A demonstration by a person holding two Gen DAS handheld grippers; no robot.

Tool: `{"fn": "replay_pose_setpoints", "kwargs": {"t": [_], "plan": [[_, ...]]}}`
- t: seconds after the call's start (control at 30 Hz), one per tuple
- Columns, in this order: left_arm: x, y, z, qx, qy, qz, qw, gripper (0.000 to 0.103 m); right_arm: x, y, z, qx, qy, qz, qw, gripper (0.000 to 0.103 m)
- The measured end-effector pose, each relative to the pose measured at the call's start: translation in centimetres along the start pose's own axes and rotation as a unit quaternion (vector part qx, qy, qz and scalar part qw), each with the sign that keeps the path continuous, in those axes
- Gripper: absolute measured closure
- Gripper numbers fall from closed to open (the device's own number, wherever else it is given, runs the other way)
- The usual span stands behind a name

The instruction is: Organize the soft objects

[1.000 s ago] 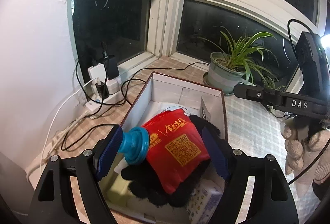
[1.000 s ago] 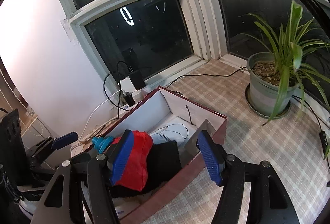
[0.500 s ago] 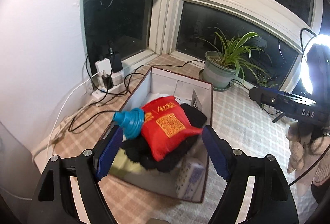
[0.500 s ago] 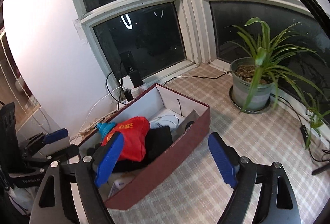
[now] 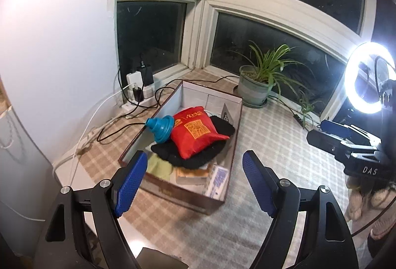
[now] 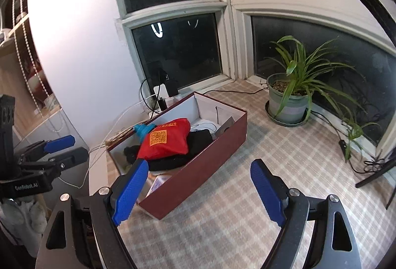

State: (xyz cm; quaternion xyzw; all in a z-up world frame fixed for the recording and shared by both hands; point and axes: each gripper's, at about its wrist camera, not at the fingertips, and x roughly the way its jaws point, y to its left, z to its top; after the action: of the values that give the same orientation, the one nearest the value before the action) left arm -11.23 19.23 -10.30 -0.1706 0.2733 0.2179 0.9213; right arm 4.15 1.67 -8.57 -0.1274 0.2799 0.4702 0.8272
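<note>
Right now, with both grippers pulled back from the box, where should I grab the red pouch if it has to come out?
Probably the pointed corner of the red pouch that sticks out over the black cloth, toward the box's near end. It lies on top of the pile, puffy and tilted, so come from above and pinch that free corner, away from the blue funnel leaning on its other side.

Glossy red pouch, matt cardboard box

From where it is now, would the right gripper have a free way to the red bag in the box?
Probably yes. The red bag lies on top of the pile in the open box, nothing covers it, and the right gripper is open and empty. The left gripper is off to the side.
</note>
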Motion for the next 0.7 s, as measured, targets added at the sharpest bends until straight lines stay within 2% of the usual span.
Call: {"fn": "replay_pose_setpoints", "kwargs": {"t": [0.3, 0.7], "plan": [[-3.8, -0.6, -1.6, -0.008, -0.012, -0.002, 0.9999, 0.024, -4.5, 1.6, -2.9, -0.014, -0.017, -0.014, 1.0, 0.02], [-5.3, -1.7, -2.3, -0.004, -0.016, -0.003, 0.9999, 0.024, -7.2, 2.1, -4.8, -0.013, -0.033, -0.023, 0.999, 0.017]]}}
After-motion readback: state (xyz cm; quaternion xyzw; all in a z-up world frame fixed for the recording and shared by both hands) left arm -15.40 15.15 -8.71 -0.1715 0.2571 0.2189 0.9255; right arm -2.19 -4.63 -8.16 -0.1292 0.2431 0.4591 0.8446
